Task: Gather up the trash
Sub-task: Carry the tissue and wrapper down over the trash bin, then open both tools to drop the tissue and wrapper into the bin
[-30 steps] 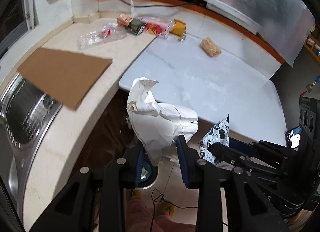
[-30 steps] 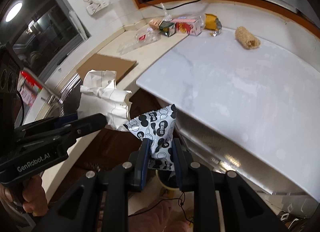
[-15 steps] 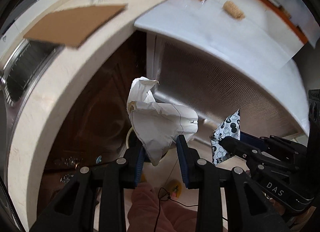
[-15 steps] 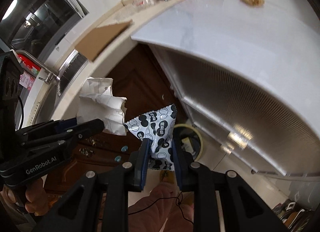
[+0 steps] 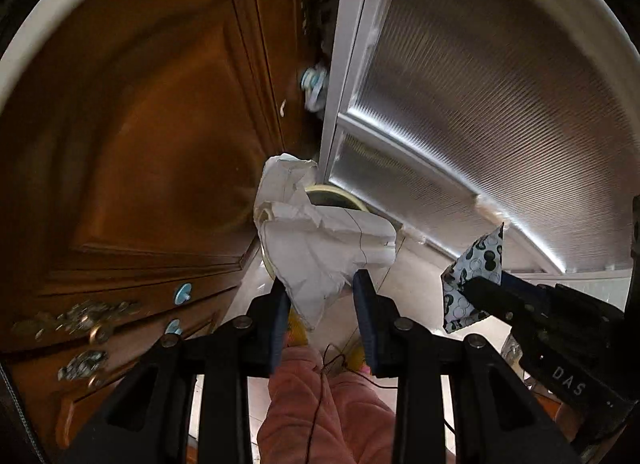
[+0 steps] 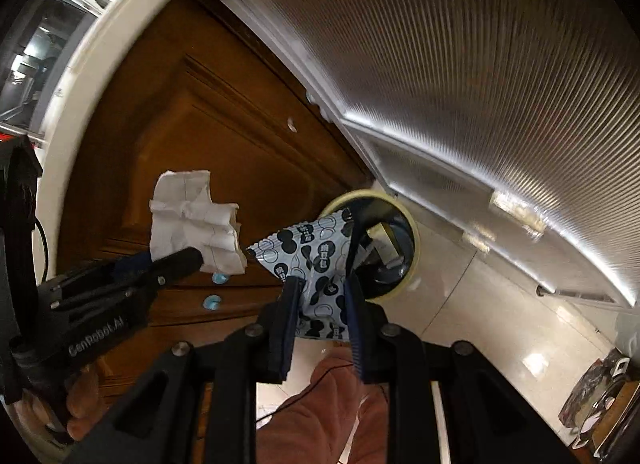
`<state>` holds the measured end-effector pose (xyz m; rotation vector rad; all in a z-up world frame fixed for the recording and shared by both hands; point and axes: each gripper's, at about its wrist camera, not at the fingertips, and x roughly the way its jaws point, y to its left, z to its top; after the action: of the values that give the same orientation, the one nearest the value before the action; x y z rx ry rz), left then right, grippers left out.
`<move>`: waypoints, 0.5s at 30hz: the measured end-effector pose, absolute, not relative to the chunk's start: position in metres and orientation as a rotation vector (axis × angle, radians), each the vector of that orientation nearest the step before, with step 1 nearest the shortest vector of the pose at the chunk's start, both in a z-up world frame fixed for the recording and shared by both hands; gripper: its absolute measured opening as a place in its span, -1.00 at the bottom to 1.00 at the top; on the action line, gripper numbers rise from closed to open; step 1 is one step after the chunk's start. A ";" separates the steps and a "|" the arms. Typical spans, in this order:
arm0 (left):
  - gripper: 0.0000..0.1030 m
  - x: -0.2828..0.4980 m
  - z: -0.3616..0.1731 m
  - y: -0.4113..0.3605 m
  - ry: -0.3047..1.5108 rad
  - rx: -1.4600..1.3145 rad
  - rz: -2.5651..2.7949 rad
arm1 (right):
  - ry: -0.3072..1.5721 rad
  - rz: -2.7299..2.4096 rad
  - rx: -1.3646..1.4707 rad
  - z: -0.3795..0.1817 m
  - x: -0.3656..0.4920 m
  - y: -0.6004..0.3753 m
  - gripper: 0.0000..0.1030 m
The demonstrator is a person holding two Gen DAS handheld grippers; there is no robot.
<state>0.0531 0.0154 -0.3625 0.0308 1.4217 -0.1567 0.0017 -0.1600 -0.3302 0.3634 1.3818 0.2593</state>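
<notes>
My left gripper (image 5: 318,292) is shut on a crumpled white paper (image 5: 316,240), which sticks up between its blue pads and hides part of the round bin (image 5: 340,196) below. My right gripper (image 6: 320,292) is shut on a white snack wrapper with a black mouse-head print (image 6: 316,260). In the right wrist view the wrapper hangs just over the left rim of the pale-rimmed bin (image 6: 412,240), which stands on the floor and holds some rubbish. Each gripper shows in the other's view: the right one (image 5: 476,292) with its wrapper (image 5: 476,272), the left one (image 6: 188,256) with its paper (image 6: 192,220).
A brown wooden cabinet door (image 5: 140,144) with blue knobs fills the left. A ribbed metal-framed panel (image 5: 480,104) fills the right. The bin stands on pale floor tiles (image 6: 500,324) in the corner between them. A person's pink-trousered legs (image 5: 320,416) are below the grippers.
Both grippers have dropped from counter height to just above the floor, still holding the paper and the wrapper. The countertop has left view and the bin has come close.
</notes>
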 end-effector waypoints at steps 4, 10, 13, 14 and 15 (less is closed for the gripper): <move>-0.42 0.064 -0.394 0.015 1.460 0.033 -0.169 | 1.419 0.238 0.383 -0.367 0.011 -0.153 -0.56; -0.39 0.083 -0.440 0.016 1.465 0.081 -0.168 | 1.439 0.236 0.386 -0.416 0.030 -0.139 -0.54; -0.33 0.093 -0.462 0.017 1.482 0.088 -0.166 | 1.448 0.227 0.368 -0.440 0.040 -0.132 -0.50; -0.31 0.096 -0.466 0.019 1.487 0.088 -0.164 | 1.458 0.219 0.353 -0.449 0.043 -0.129 -0.48; -0.25 0.097 -0.472 0.021 1.493 0.088 -0.164 | 1.472 0.218 0.345 -0.456 0.046 -0.128 -0.42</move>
<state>0.0973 0.0209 -0.4725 0.0880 1.4926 -0.1642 0.0462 -0.1276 -0.4556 0.3448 1.4718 0.2175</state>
